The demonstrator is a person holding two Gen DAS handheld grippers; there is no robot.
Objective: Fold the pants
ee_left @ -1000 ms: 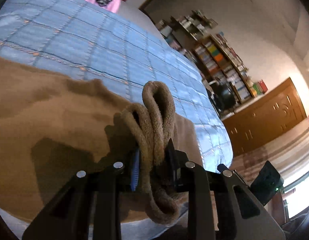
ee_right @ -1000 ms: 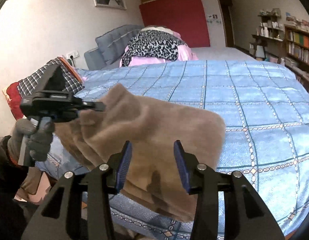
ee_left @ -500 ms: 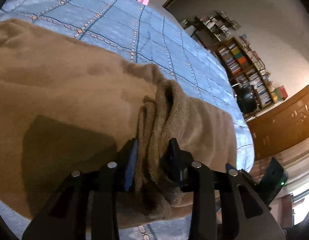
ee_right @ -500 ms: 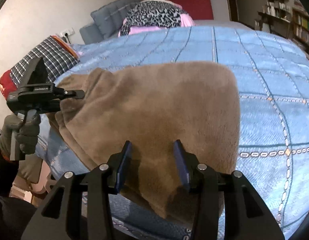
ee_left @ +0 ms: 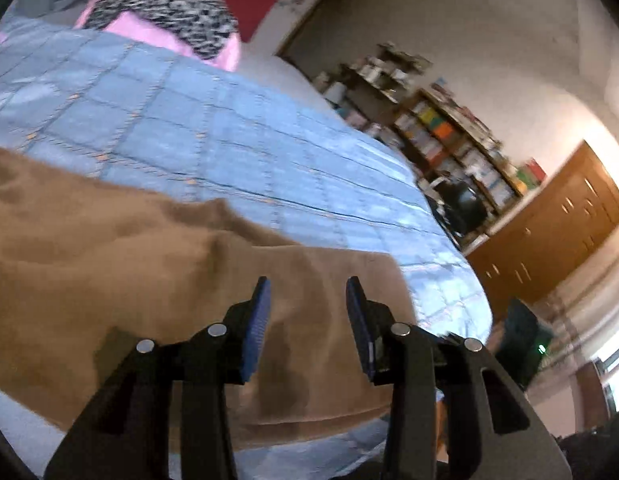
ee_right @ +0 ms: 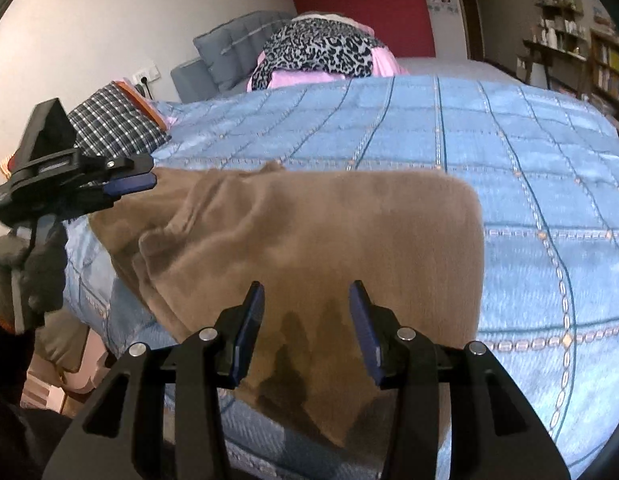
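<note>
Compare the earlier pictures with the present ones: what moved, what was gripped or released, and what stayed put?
The left tongs have just been opening: they released the bunched brown pants and backed off; nothing is between them. The pants dropped flat on the blue bedspread. The right tongs stayed open and empty.

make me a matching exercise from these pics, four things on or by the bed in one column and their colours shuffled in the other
Things:
1. fleece pants
2. quilted bedspread
3. checked pillow
4. padded headboard

Colours:
A. grey
B. brown
C. dark with white lines
D. light blue

Pairs: 1-B, 2-D, 3-C, 4-A
</note>
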